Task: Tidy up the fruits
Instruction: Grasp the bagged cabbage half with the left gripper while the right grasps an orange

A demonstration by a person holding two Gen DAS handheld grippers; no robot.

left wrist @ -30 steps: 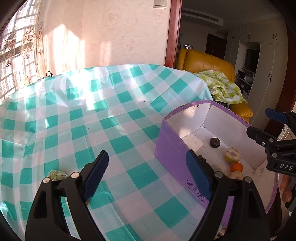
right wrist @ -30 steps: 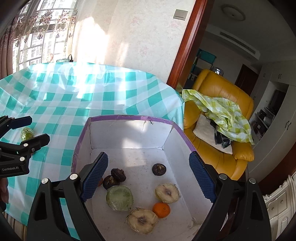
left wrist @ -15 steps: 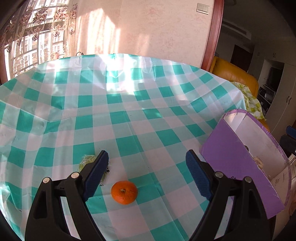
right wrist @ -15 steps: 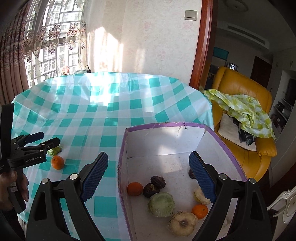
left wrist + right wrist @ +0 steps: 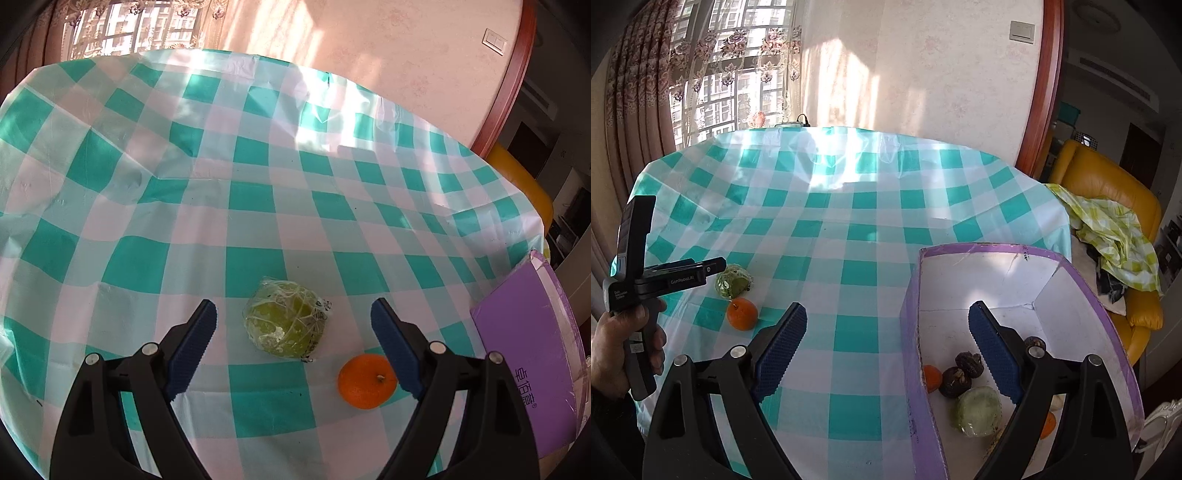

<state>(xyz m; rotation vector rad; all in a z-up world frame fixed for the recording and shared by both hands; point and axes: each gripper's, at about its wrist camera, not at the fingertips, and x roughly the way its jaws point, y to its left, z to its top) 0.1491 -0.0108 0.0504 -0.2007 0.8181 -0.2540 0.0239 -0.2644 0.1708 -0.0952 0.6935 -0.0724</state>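
Observation:
A green fruit in clear wrap (image 5: 286, 323) lies on the checked tablecloth (image 5: 258, 192), just ahead of my open left gripper (image 5: 293, 314) and between the lines of its fingers. An orange (image 5: 366, 381) sits beside the right finger. From the right wrist view both show at the left: the wrapped fruit (image 5: 733, 281) and the orange (image 5: 741, 314), under the left gripper (image 5: 713, 264). My right gripper (image 5: 888, 317) is open and empty, straddling the near left wall of the purple box (image 5: 916, 302). Inside lie dark fruits (image 5: 962, 371), a wrapped green one (image 5: 979, 410) and oranges (image 5: 931, 377).
The purple box (image 5: 532, 354) stands at the table's right edge. A yellow armchair (image 5: 1108, 177) with a green checked cloth (image 5: 1115, 229) is beyond the table on the right. A curtained window (image 5: 713, 74) and wall lie behind. A hand (image 5: 624, 339) holds the left gripper.
The left gripper swung left away from the box and dropped toward the wrapped fruit and orange. The right gripper shifted left, so the box now sits to its right.

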